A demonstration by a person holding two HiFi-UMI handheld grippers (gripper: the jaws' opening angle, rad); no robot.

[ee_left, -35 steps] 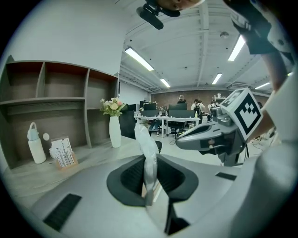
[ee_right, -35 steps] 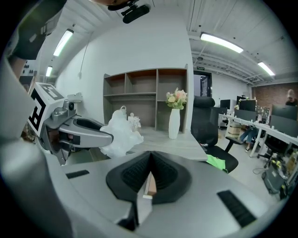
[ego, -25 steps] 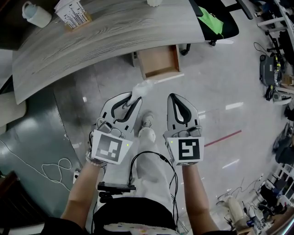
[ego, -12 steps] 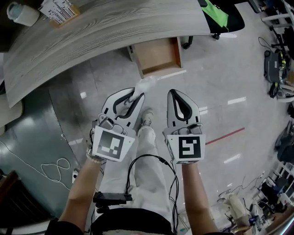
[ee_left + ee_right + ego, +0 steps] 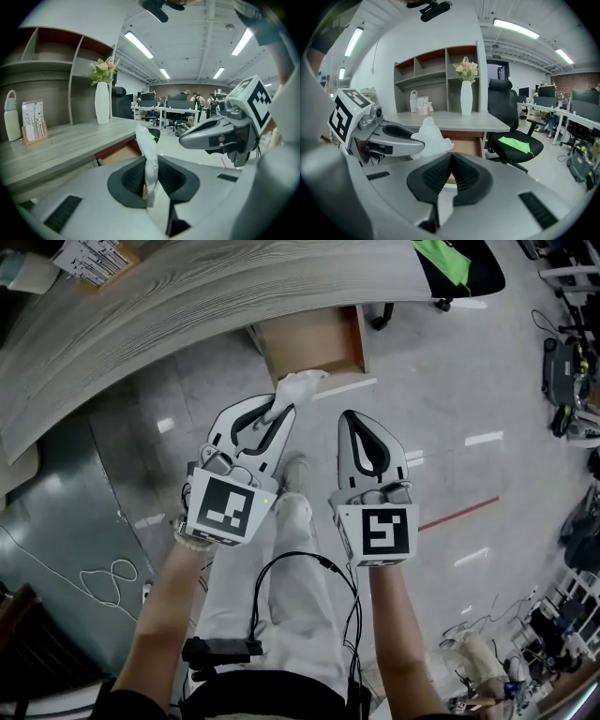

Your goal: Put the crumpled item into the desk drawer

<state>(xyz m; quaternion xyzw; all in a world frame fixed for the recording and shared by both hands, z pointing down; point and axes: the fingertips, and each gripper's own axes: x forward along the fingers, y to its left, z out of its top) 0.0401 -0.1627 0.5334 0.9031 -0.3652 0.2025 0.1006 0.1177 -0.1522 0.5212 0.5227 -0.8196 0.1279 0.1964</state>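
The crumpled item (image 5: 298, 387) is a white wad of paper, and my left gripper (image 5: 275, 416) is shut on its lower end. In the left gripper view the wad (image 5: 148, 154) stands up from between the pressed jaws. It hangs just in front of the open wooden desk drawer (image 5: 319, 338), whose inside looks empty. My right gripper (image 5: 350, 420) is beside the left one, shut with nothing in it. The right gripper view shows its jaw tips (image 5: 451, 159) meeting, with the wad (image 5: 430, 136) and the drawer (image 5: 465, 146) ahead.
A grey wood-grain desk (image 5: 187, 292) runs across the top, with a card stand (image 5: 94, 257) at its left end. A black office chair with a green cloth (image 5: 455, 261) stands right of the drawer. A white cable (image 5: 103, 579) lies on the floor at left. The person's legs are below.
Both grippers have moved forward toward the desk. The wad in the left gripper has gone from short of the drawer to its front edge. Neither gripper's jaws have changed.
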